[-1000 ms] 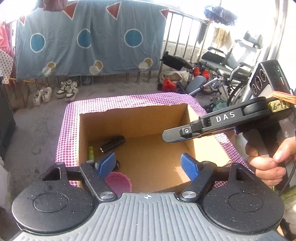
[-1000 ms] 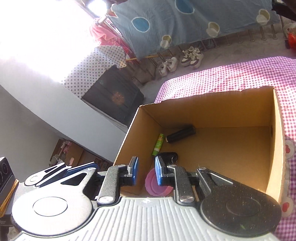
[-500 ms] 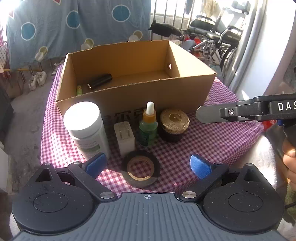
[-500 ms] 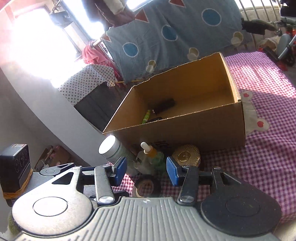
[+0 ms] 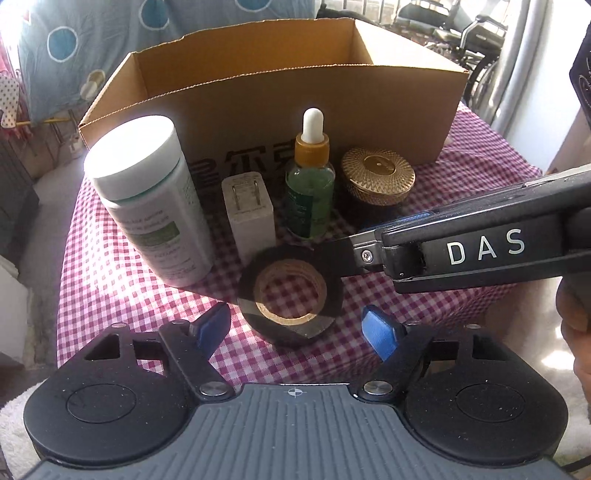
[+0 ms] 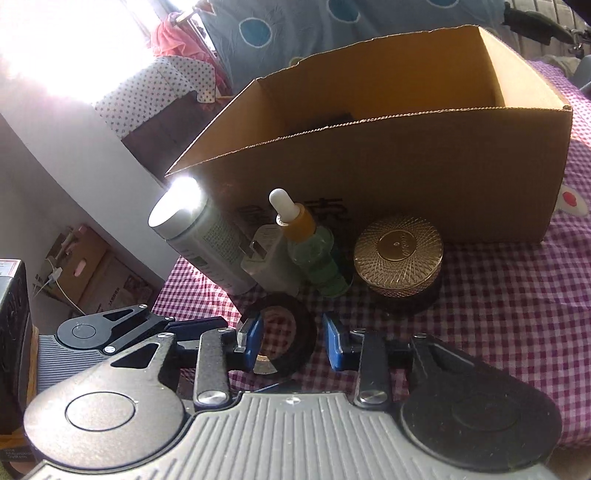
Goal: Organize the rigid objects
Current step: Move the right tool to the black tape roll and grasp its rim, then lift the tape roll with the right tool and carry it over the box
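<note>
Both grippers have dropped from the cardboard box [image 5: 314,96] to the tape roll [image 5: 291,291] near the table's front edge. Left gripper [image 5: 295,328] is wide and empty; right gripper [image 6: 291,341], narrower, has just been closing astride the roll without gripping it. Next, judged: clamp and lift it.

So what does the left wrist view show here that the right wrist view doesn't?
Only the left wrist view: the right gripper's side marked DAS reaching in over the tape roll, and a wheelchair behind the box.

Only the right wrist view: the right gripper's jaws from behind, standing either side of the tape roll's near edge, and a dotted cloth by the bright window.

Both: cardboard box, white-capped bottle, white charger, green dropper bottle, gold-lidded jar, checked tablecloth.
</note>
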{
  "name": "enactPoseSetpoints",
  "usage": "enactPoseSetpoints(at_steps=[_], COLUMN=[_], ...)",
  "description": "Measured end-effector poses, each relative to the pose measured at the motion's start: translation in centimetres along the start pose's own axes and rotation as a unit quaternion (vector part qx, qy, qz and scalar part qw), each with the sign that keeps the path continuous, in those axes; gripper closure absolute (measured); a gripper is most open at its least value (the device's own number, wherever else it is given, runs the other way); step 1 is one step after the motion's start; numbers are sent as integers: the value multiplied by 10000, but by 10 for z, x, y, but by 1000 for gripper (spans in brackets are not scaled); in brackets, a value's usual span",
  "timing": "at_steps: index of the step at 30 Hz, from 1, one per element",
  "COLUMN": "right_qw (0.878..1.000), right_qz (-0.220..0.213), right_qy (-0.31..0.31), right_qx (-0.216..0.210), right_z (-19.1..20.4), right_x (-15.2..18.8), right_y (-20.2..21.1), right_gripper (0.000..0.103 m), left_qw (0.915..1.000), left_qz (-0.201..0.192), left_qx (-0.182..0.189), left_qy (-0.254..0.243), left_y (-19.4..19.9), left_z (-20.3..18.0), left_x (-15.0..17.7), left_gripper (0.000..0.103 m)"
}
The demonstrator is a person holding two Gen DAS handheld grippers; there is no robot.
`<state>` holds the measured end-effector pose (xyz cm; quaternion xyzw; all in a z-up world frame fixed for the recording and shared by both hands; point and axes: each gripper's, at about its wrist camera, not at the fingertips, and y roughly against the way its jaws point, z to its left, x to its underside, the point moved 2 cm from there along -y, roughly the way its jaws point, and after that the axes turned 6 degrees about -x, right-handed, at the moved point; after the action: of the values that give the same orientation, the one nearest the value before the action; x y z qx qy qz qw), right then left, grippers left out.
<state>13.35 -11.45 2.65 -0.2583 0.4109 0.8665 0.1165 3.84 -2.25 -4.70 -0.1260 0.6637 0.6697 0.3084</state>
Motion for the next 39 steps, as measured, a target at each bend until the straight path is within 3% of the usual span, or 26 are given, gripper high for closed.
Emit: enactPoseSetpoints(at_steps=[7,14,29,39], right_qw=[9996,9994,9996,9996], right_qz=[191,126,10,-93], right_qy=[96,-47,-212,-111], right_qx=[188,310,196,252], right_z=[-1,-10,-22,-16], right_x=[4,13,19,22], right_y=[-17,-3,11,12], right_gripper=[80,82,82,81], left_qw=[10000,9996,9997,9998], left_qz=[13,-1,59,-77], left_qx=[13,259,124,-2], left_qy=[73,-58,-188,-200], left_y=[-5,-1,-11,-11], left_z=[1,-7,-23,-25], left_x=[3,5,-2,-4], left_gripper=[41,42,35,39])
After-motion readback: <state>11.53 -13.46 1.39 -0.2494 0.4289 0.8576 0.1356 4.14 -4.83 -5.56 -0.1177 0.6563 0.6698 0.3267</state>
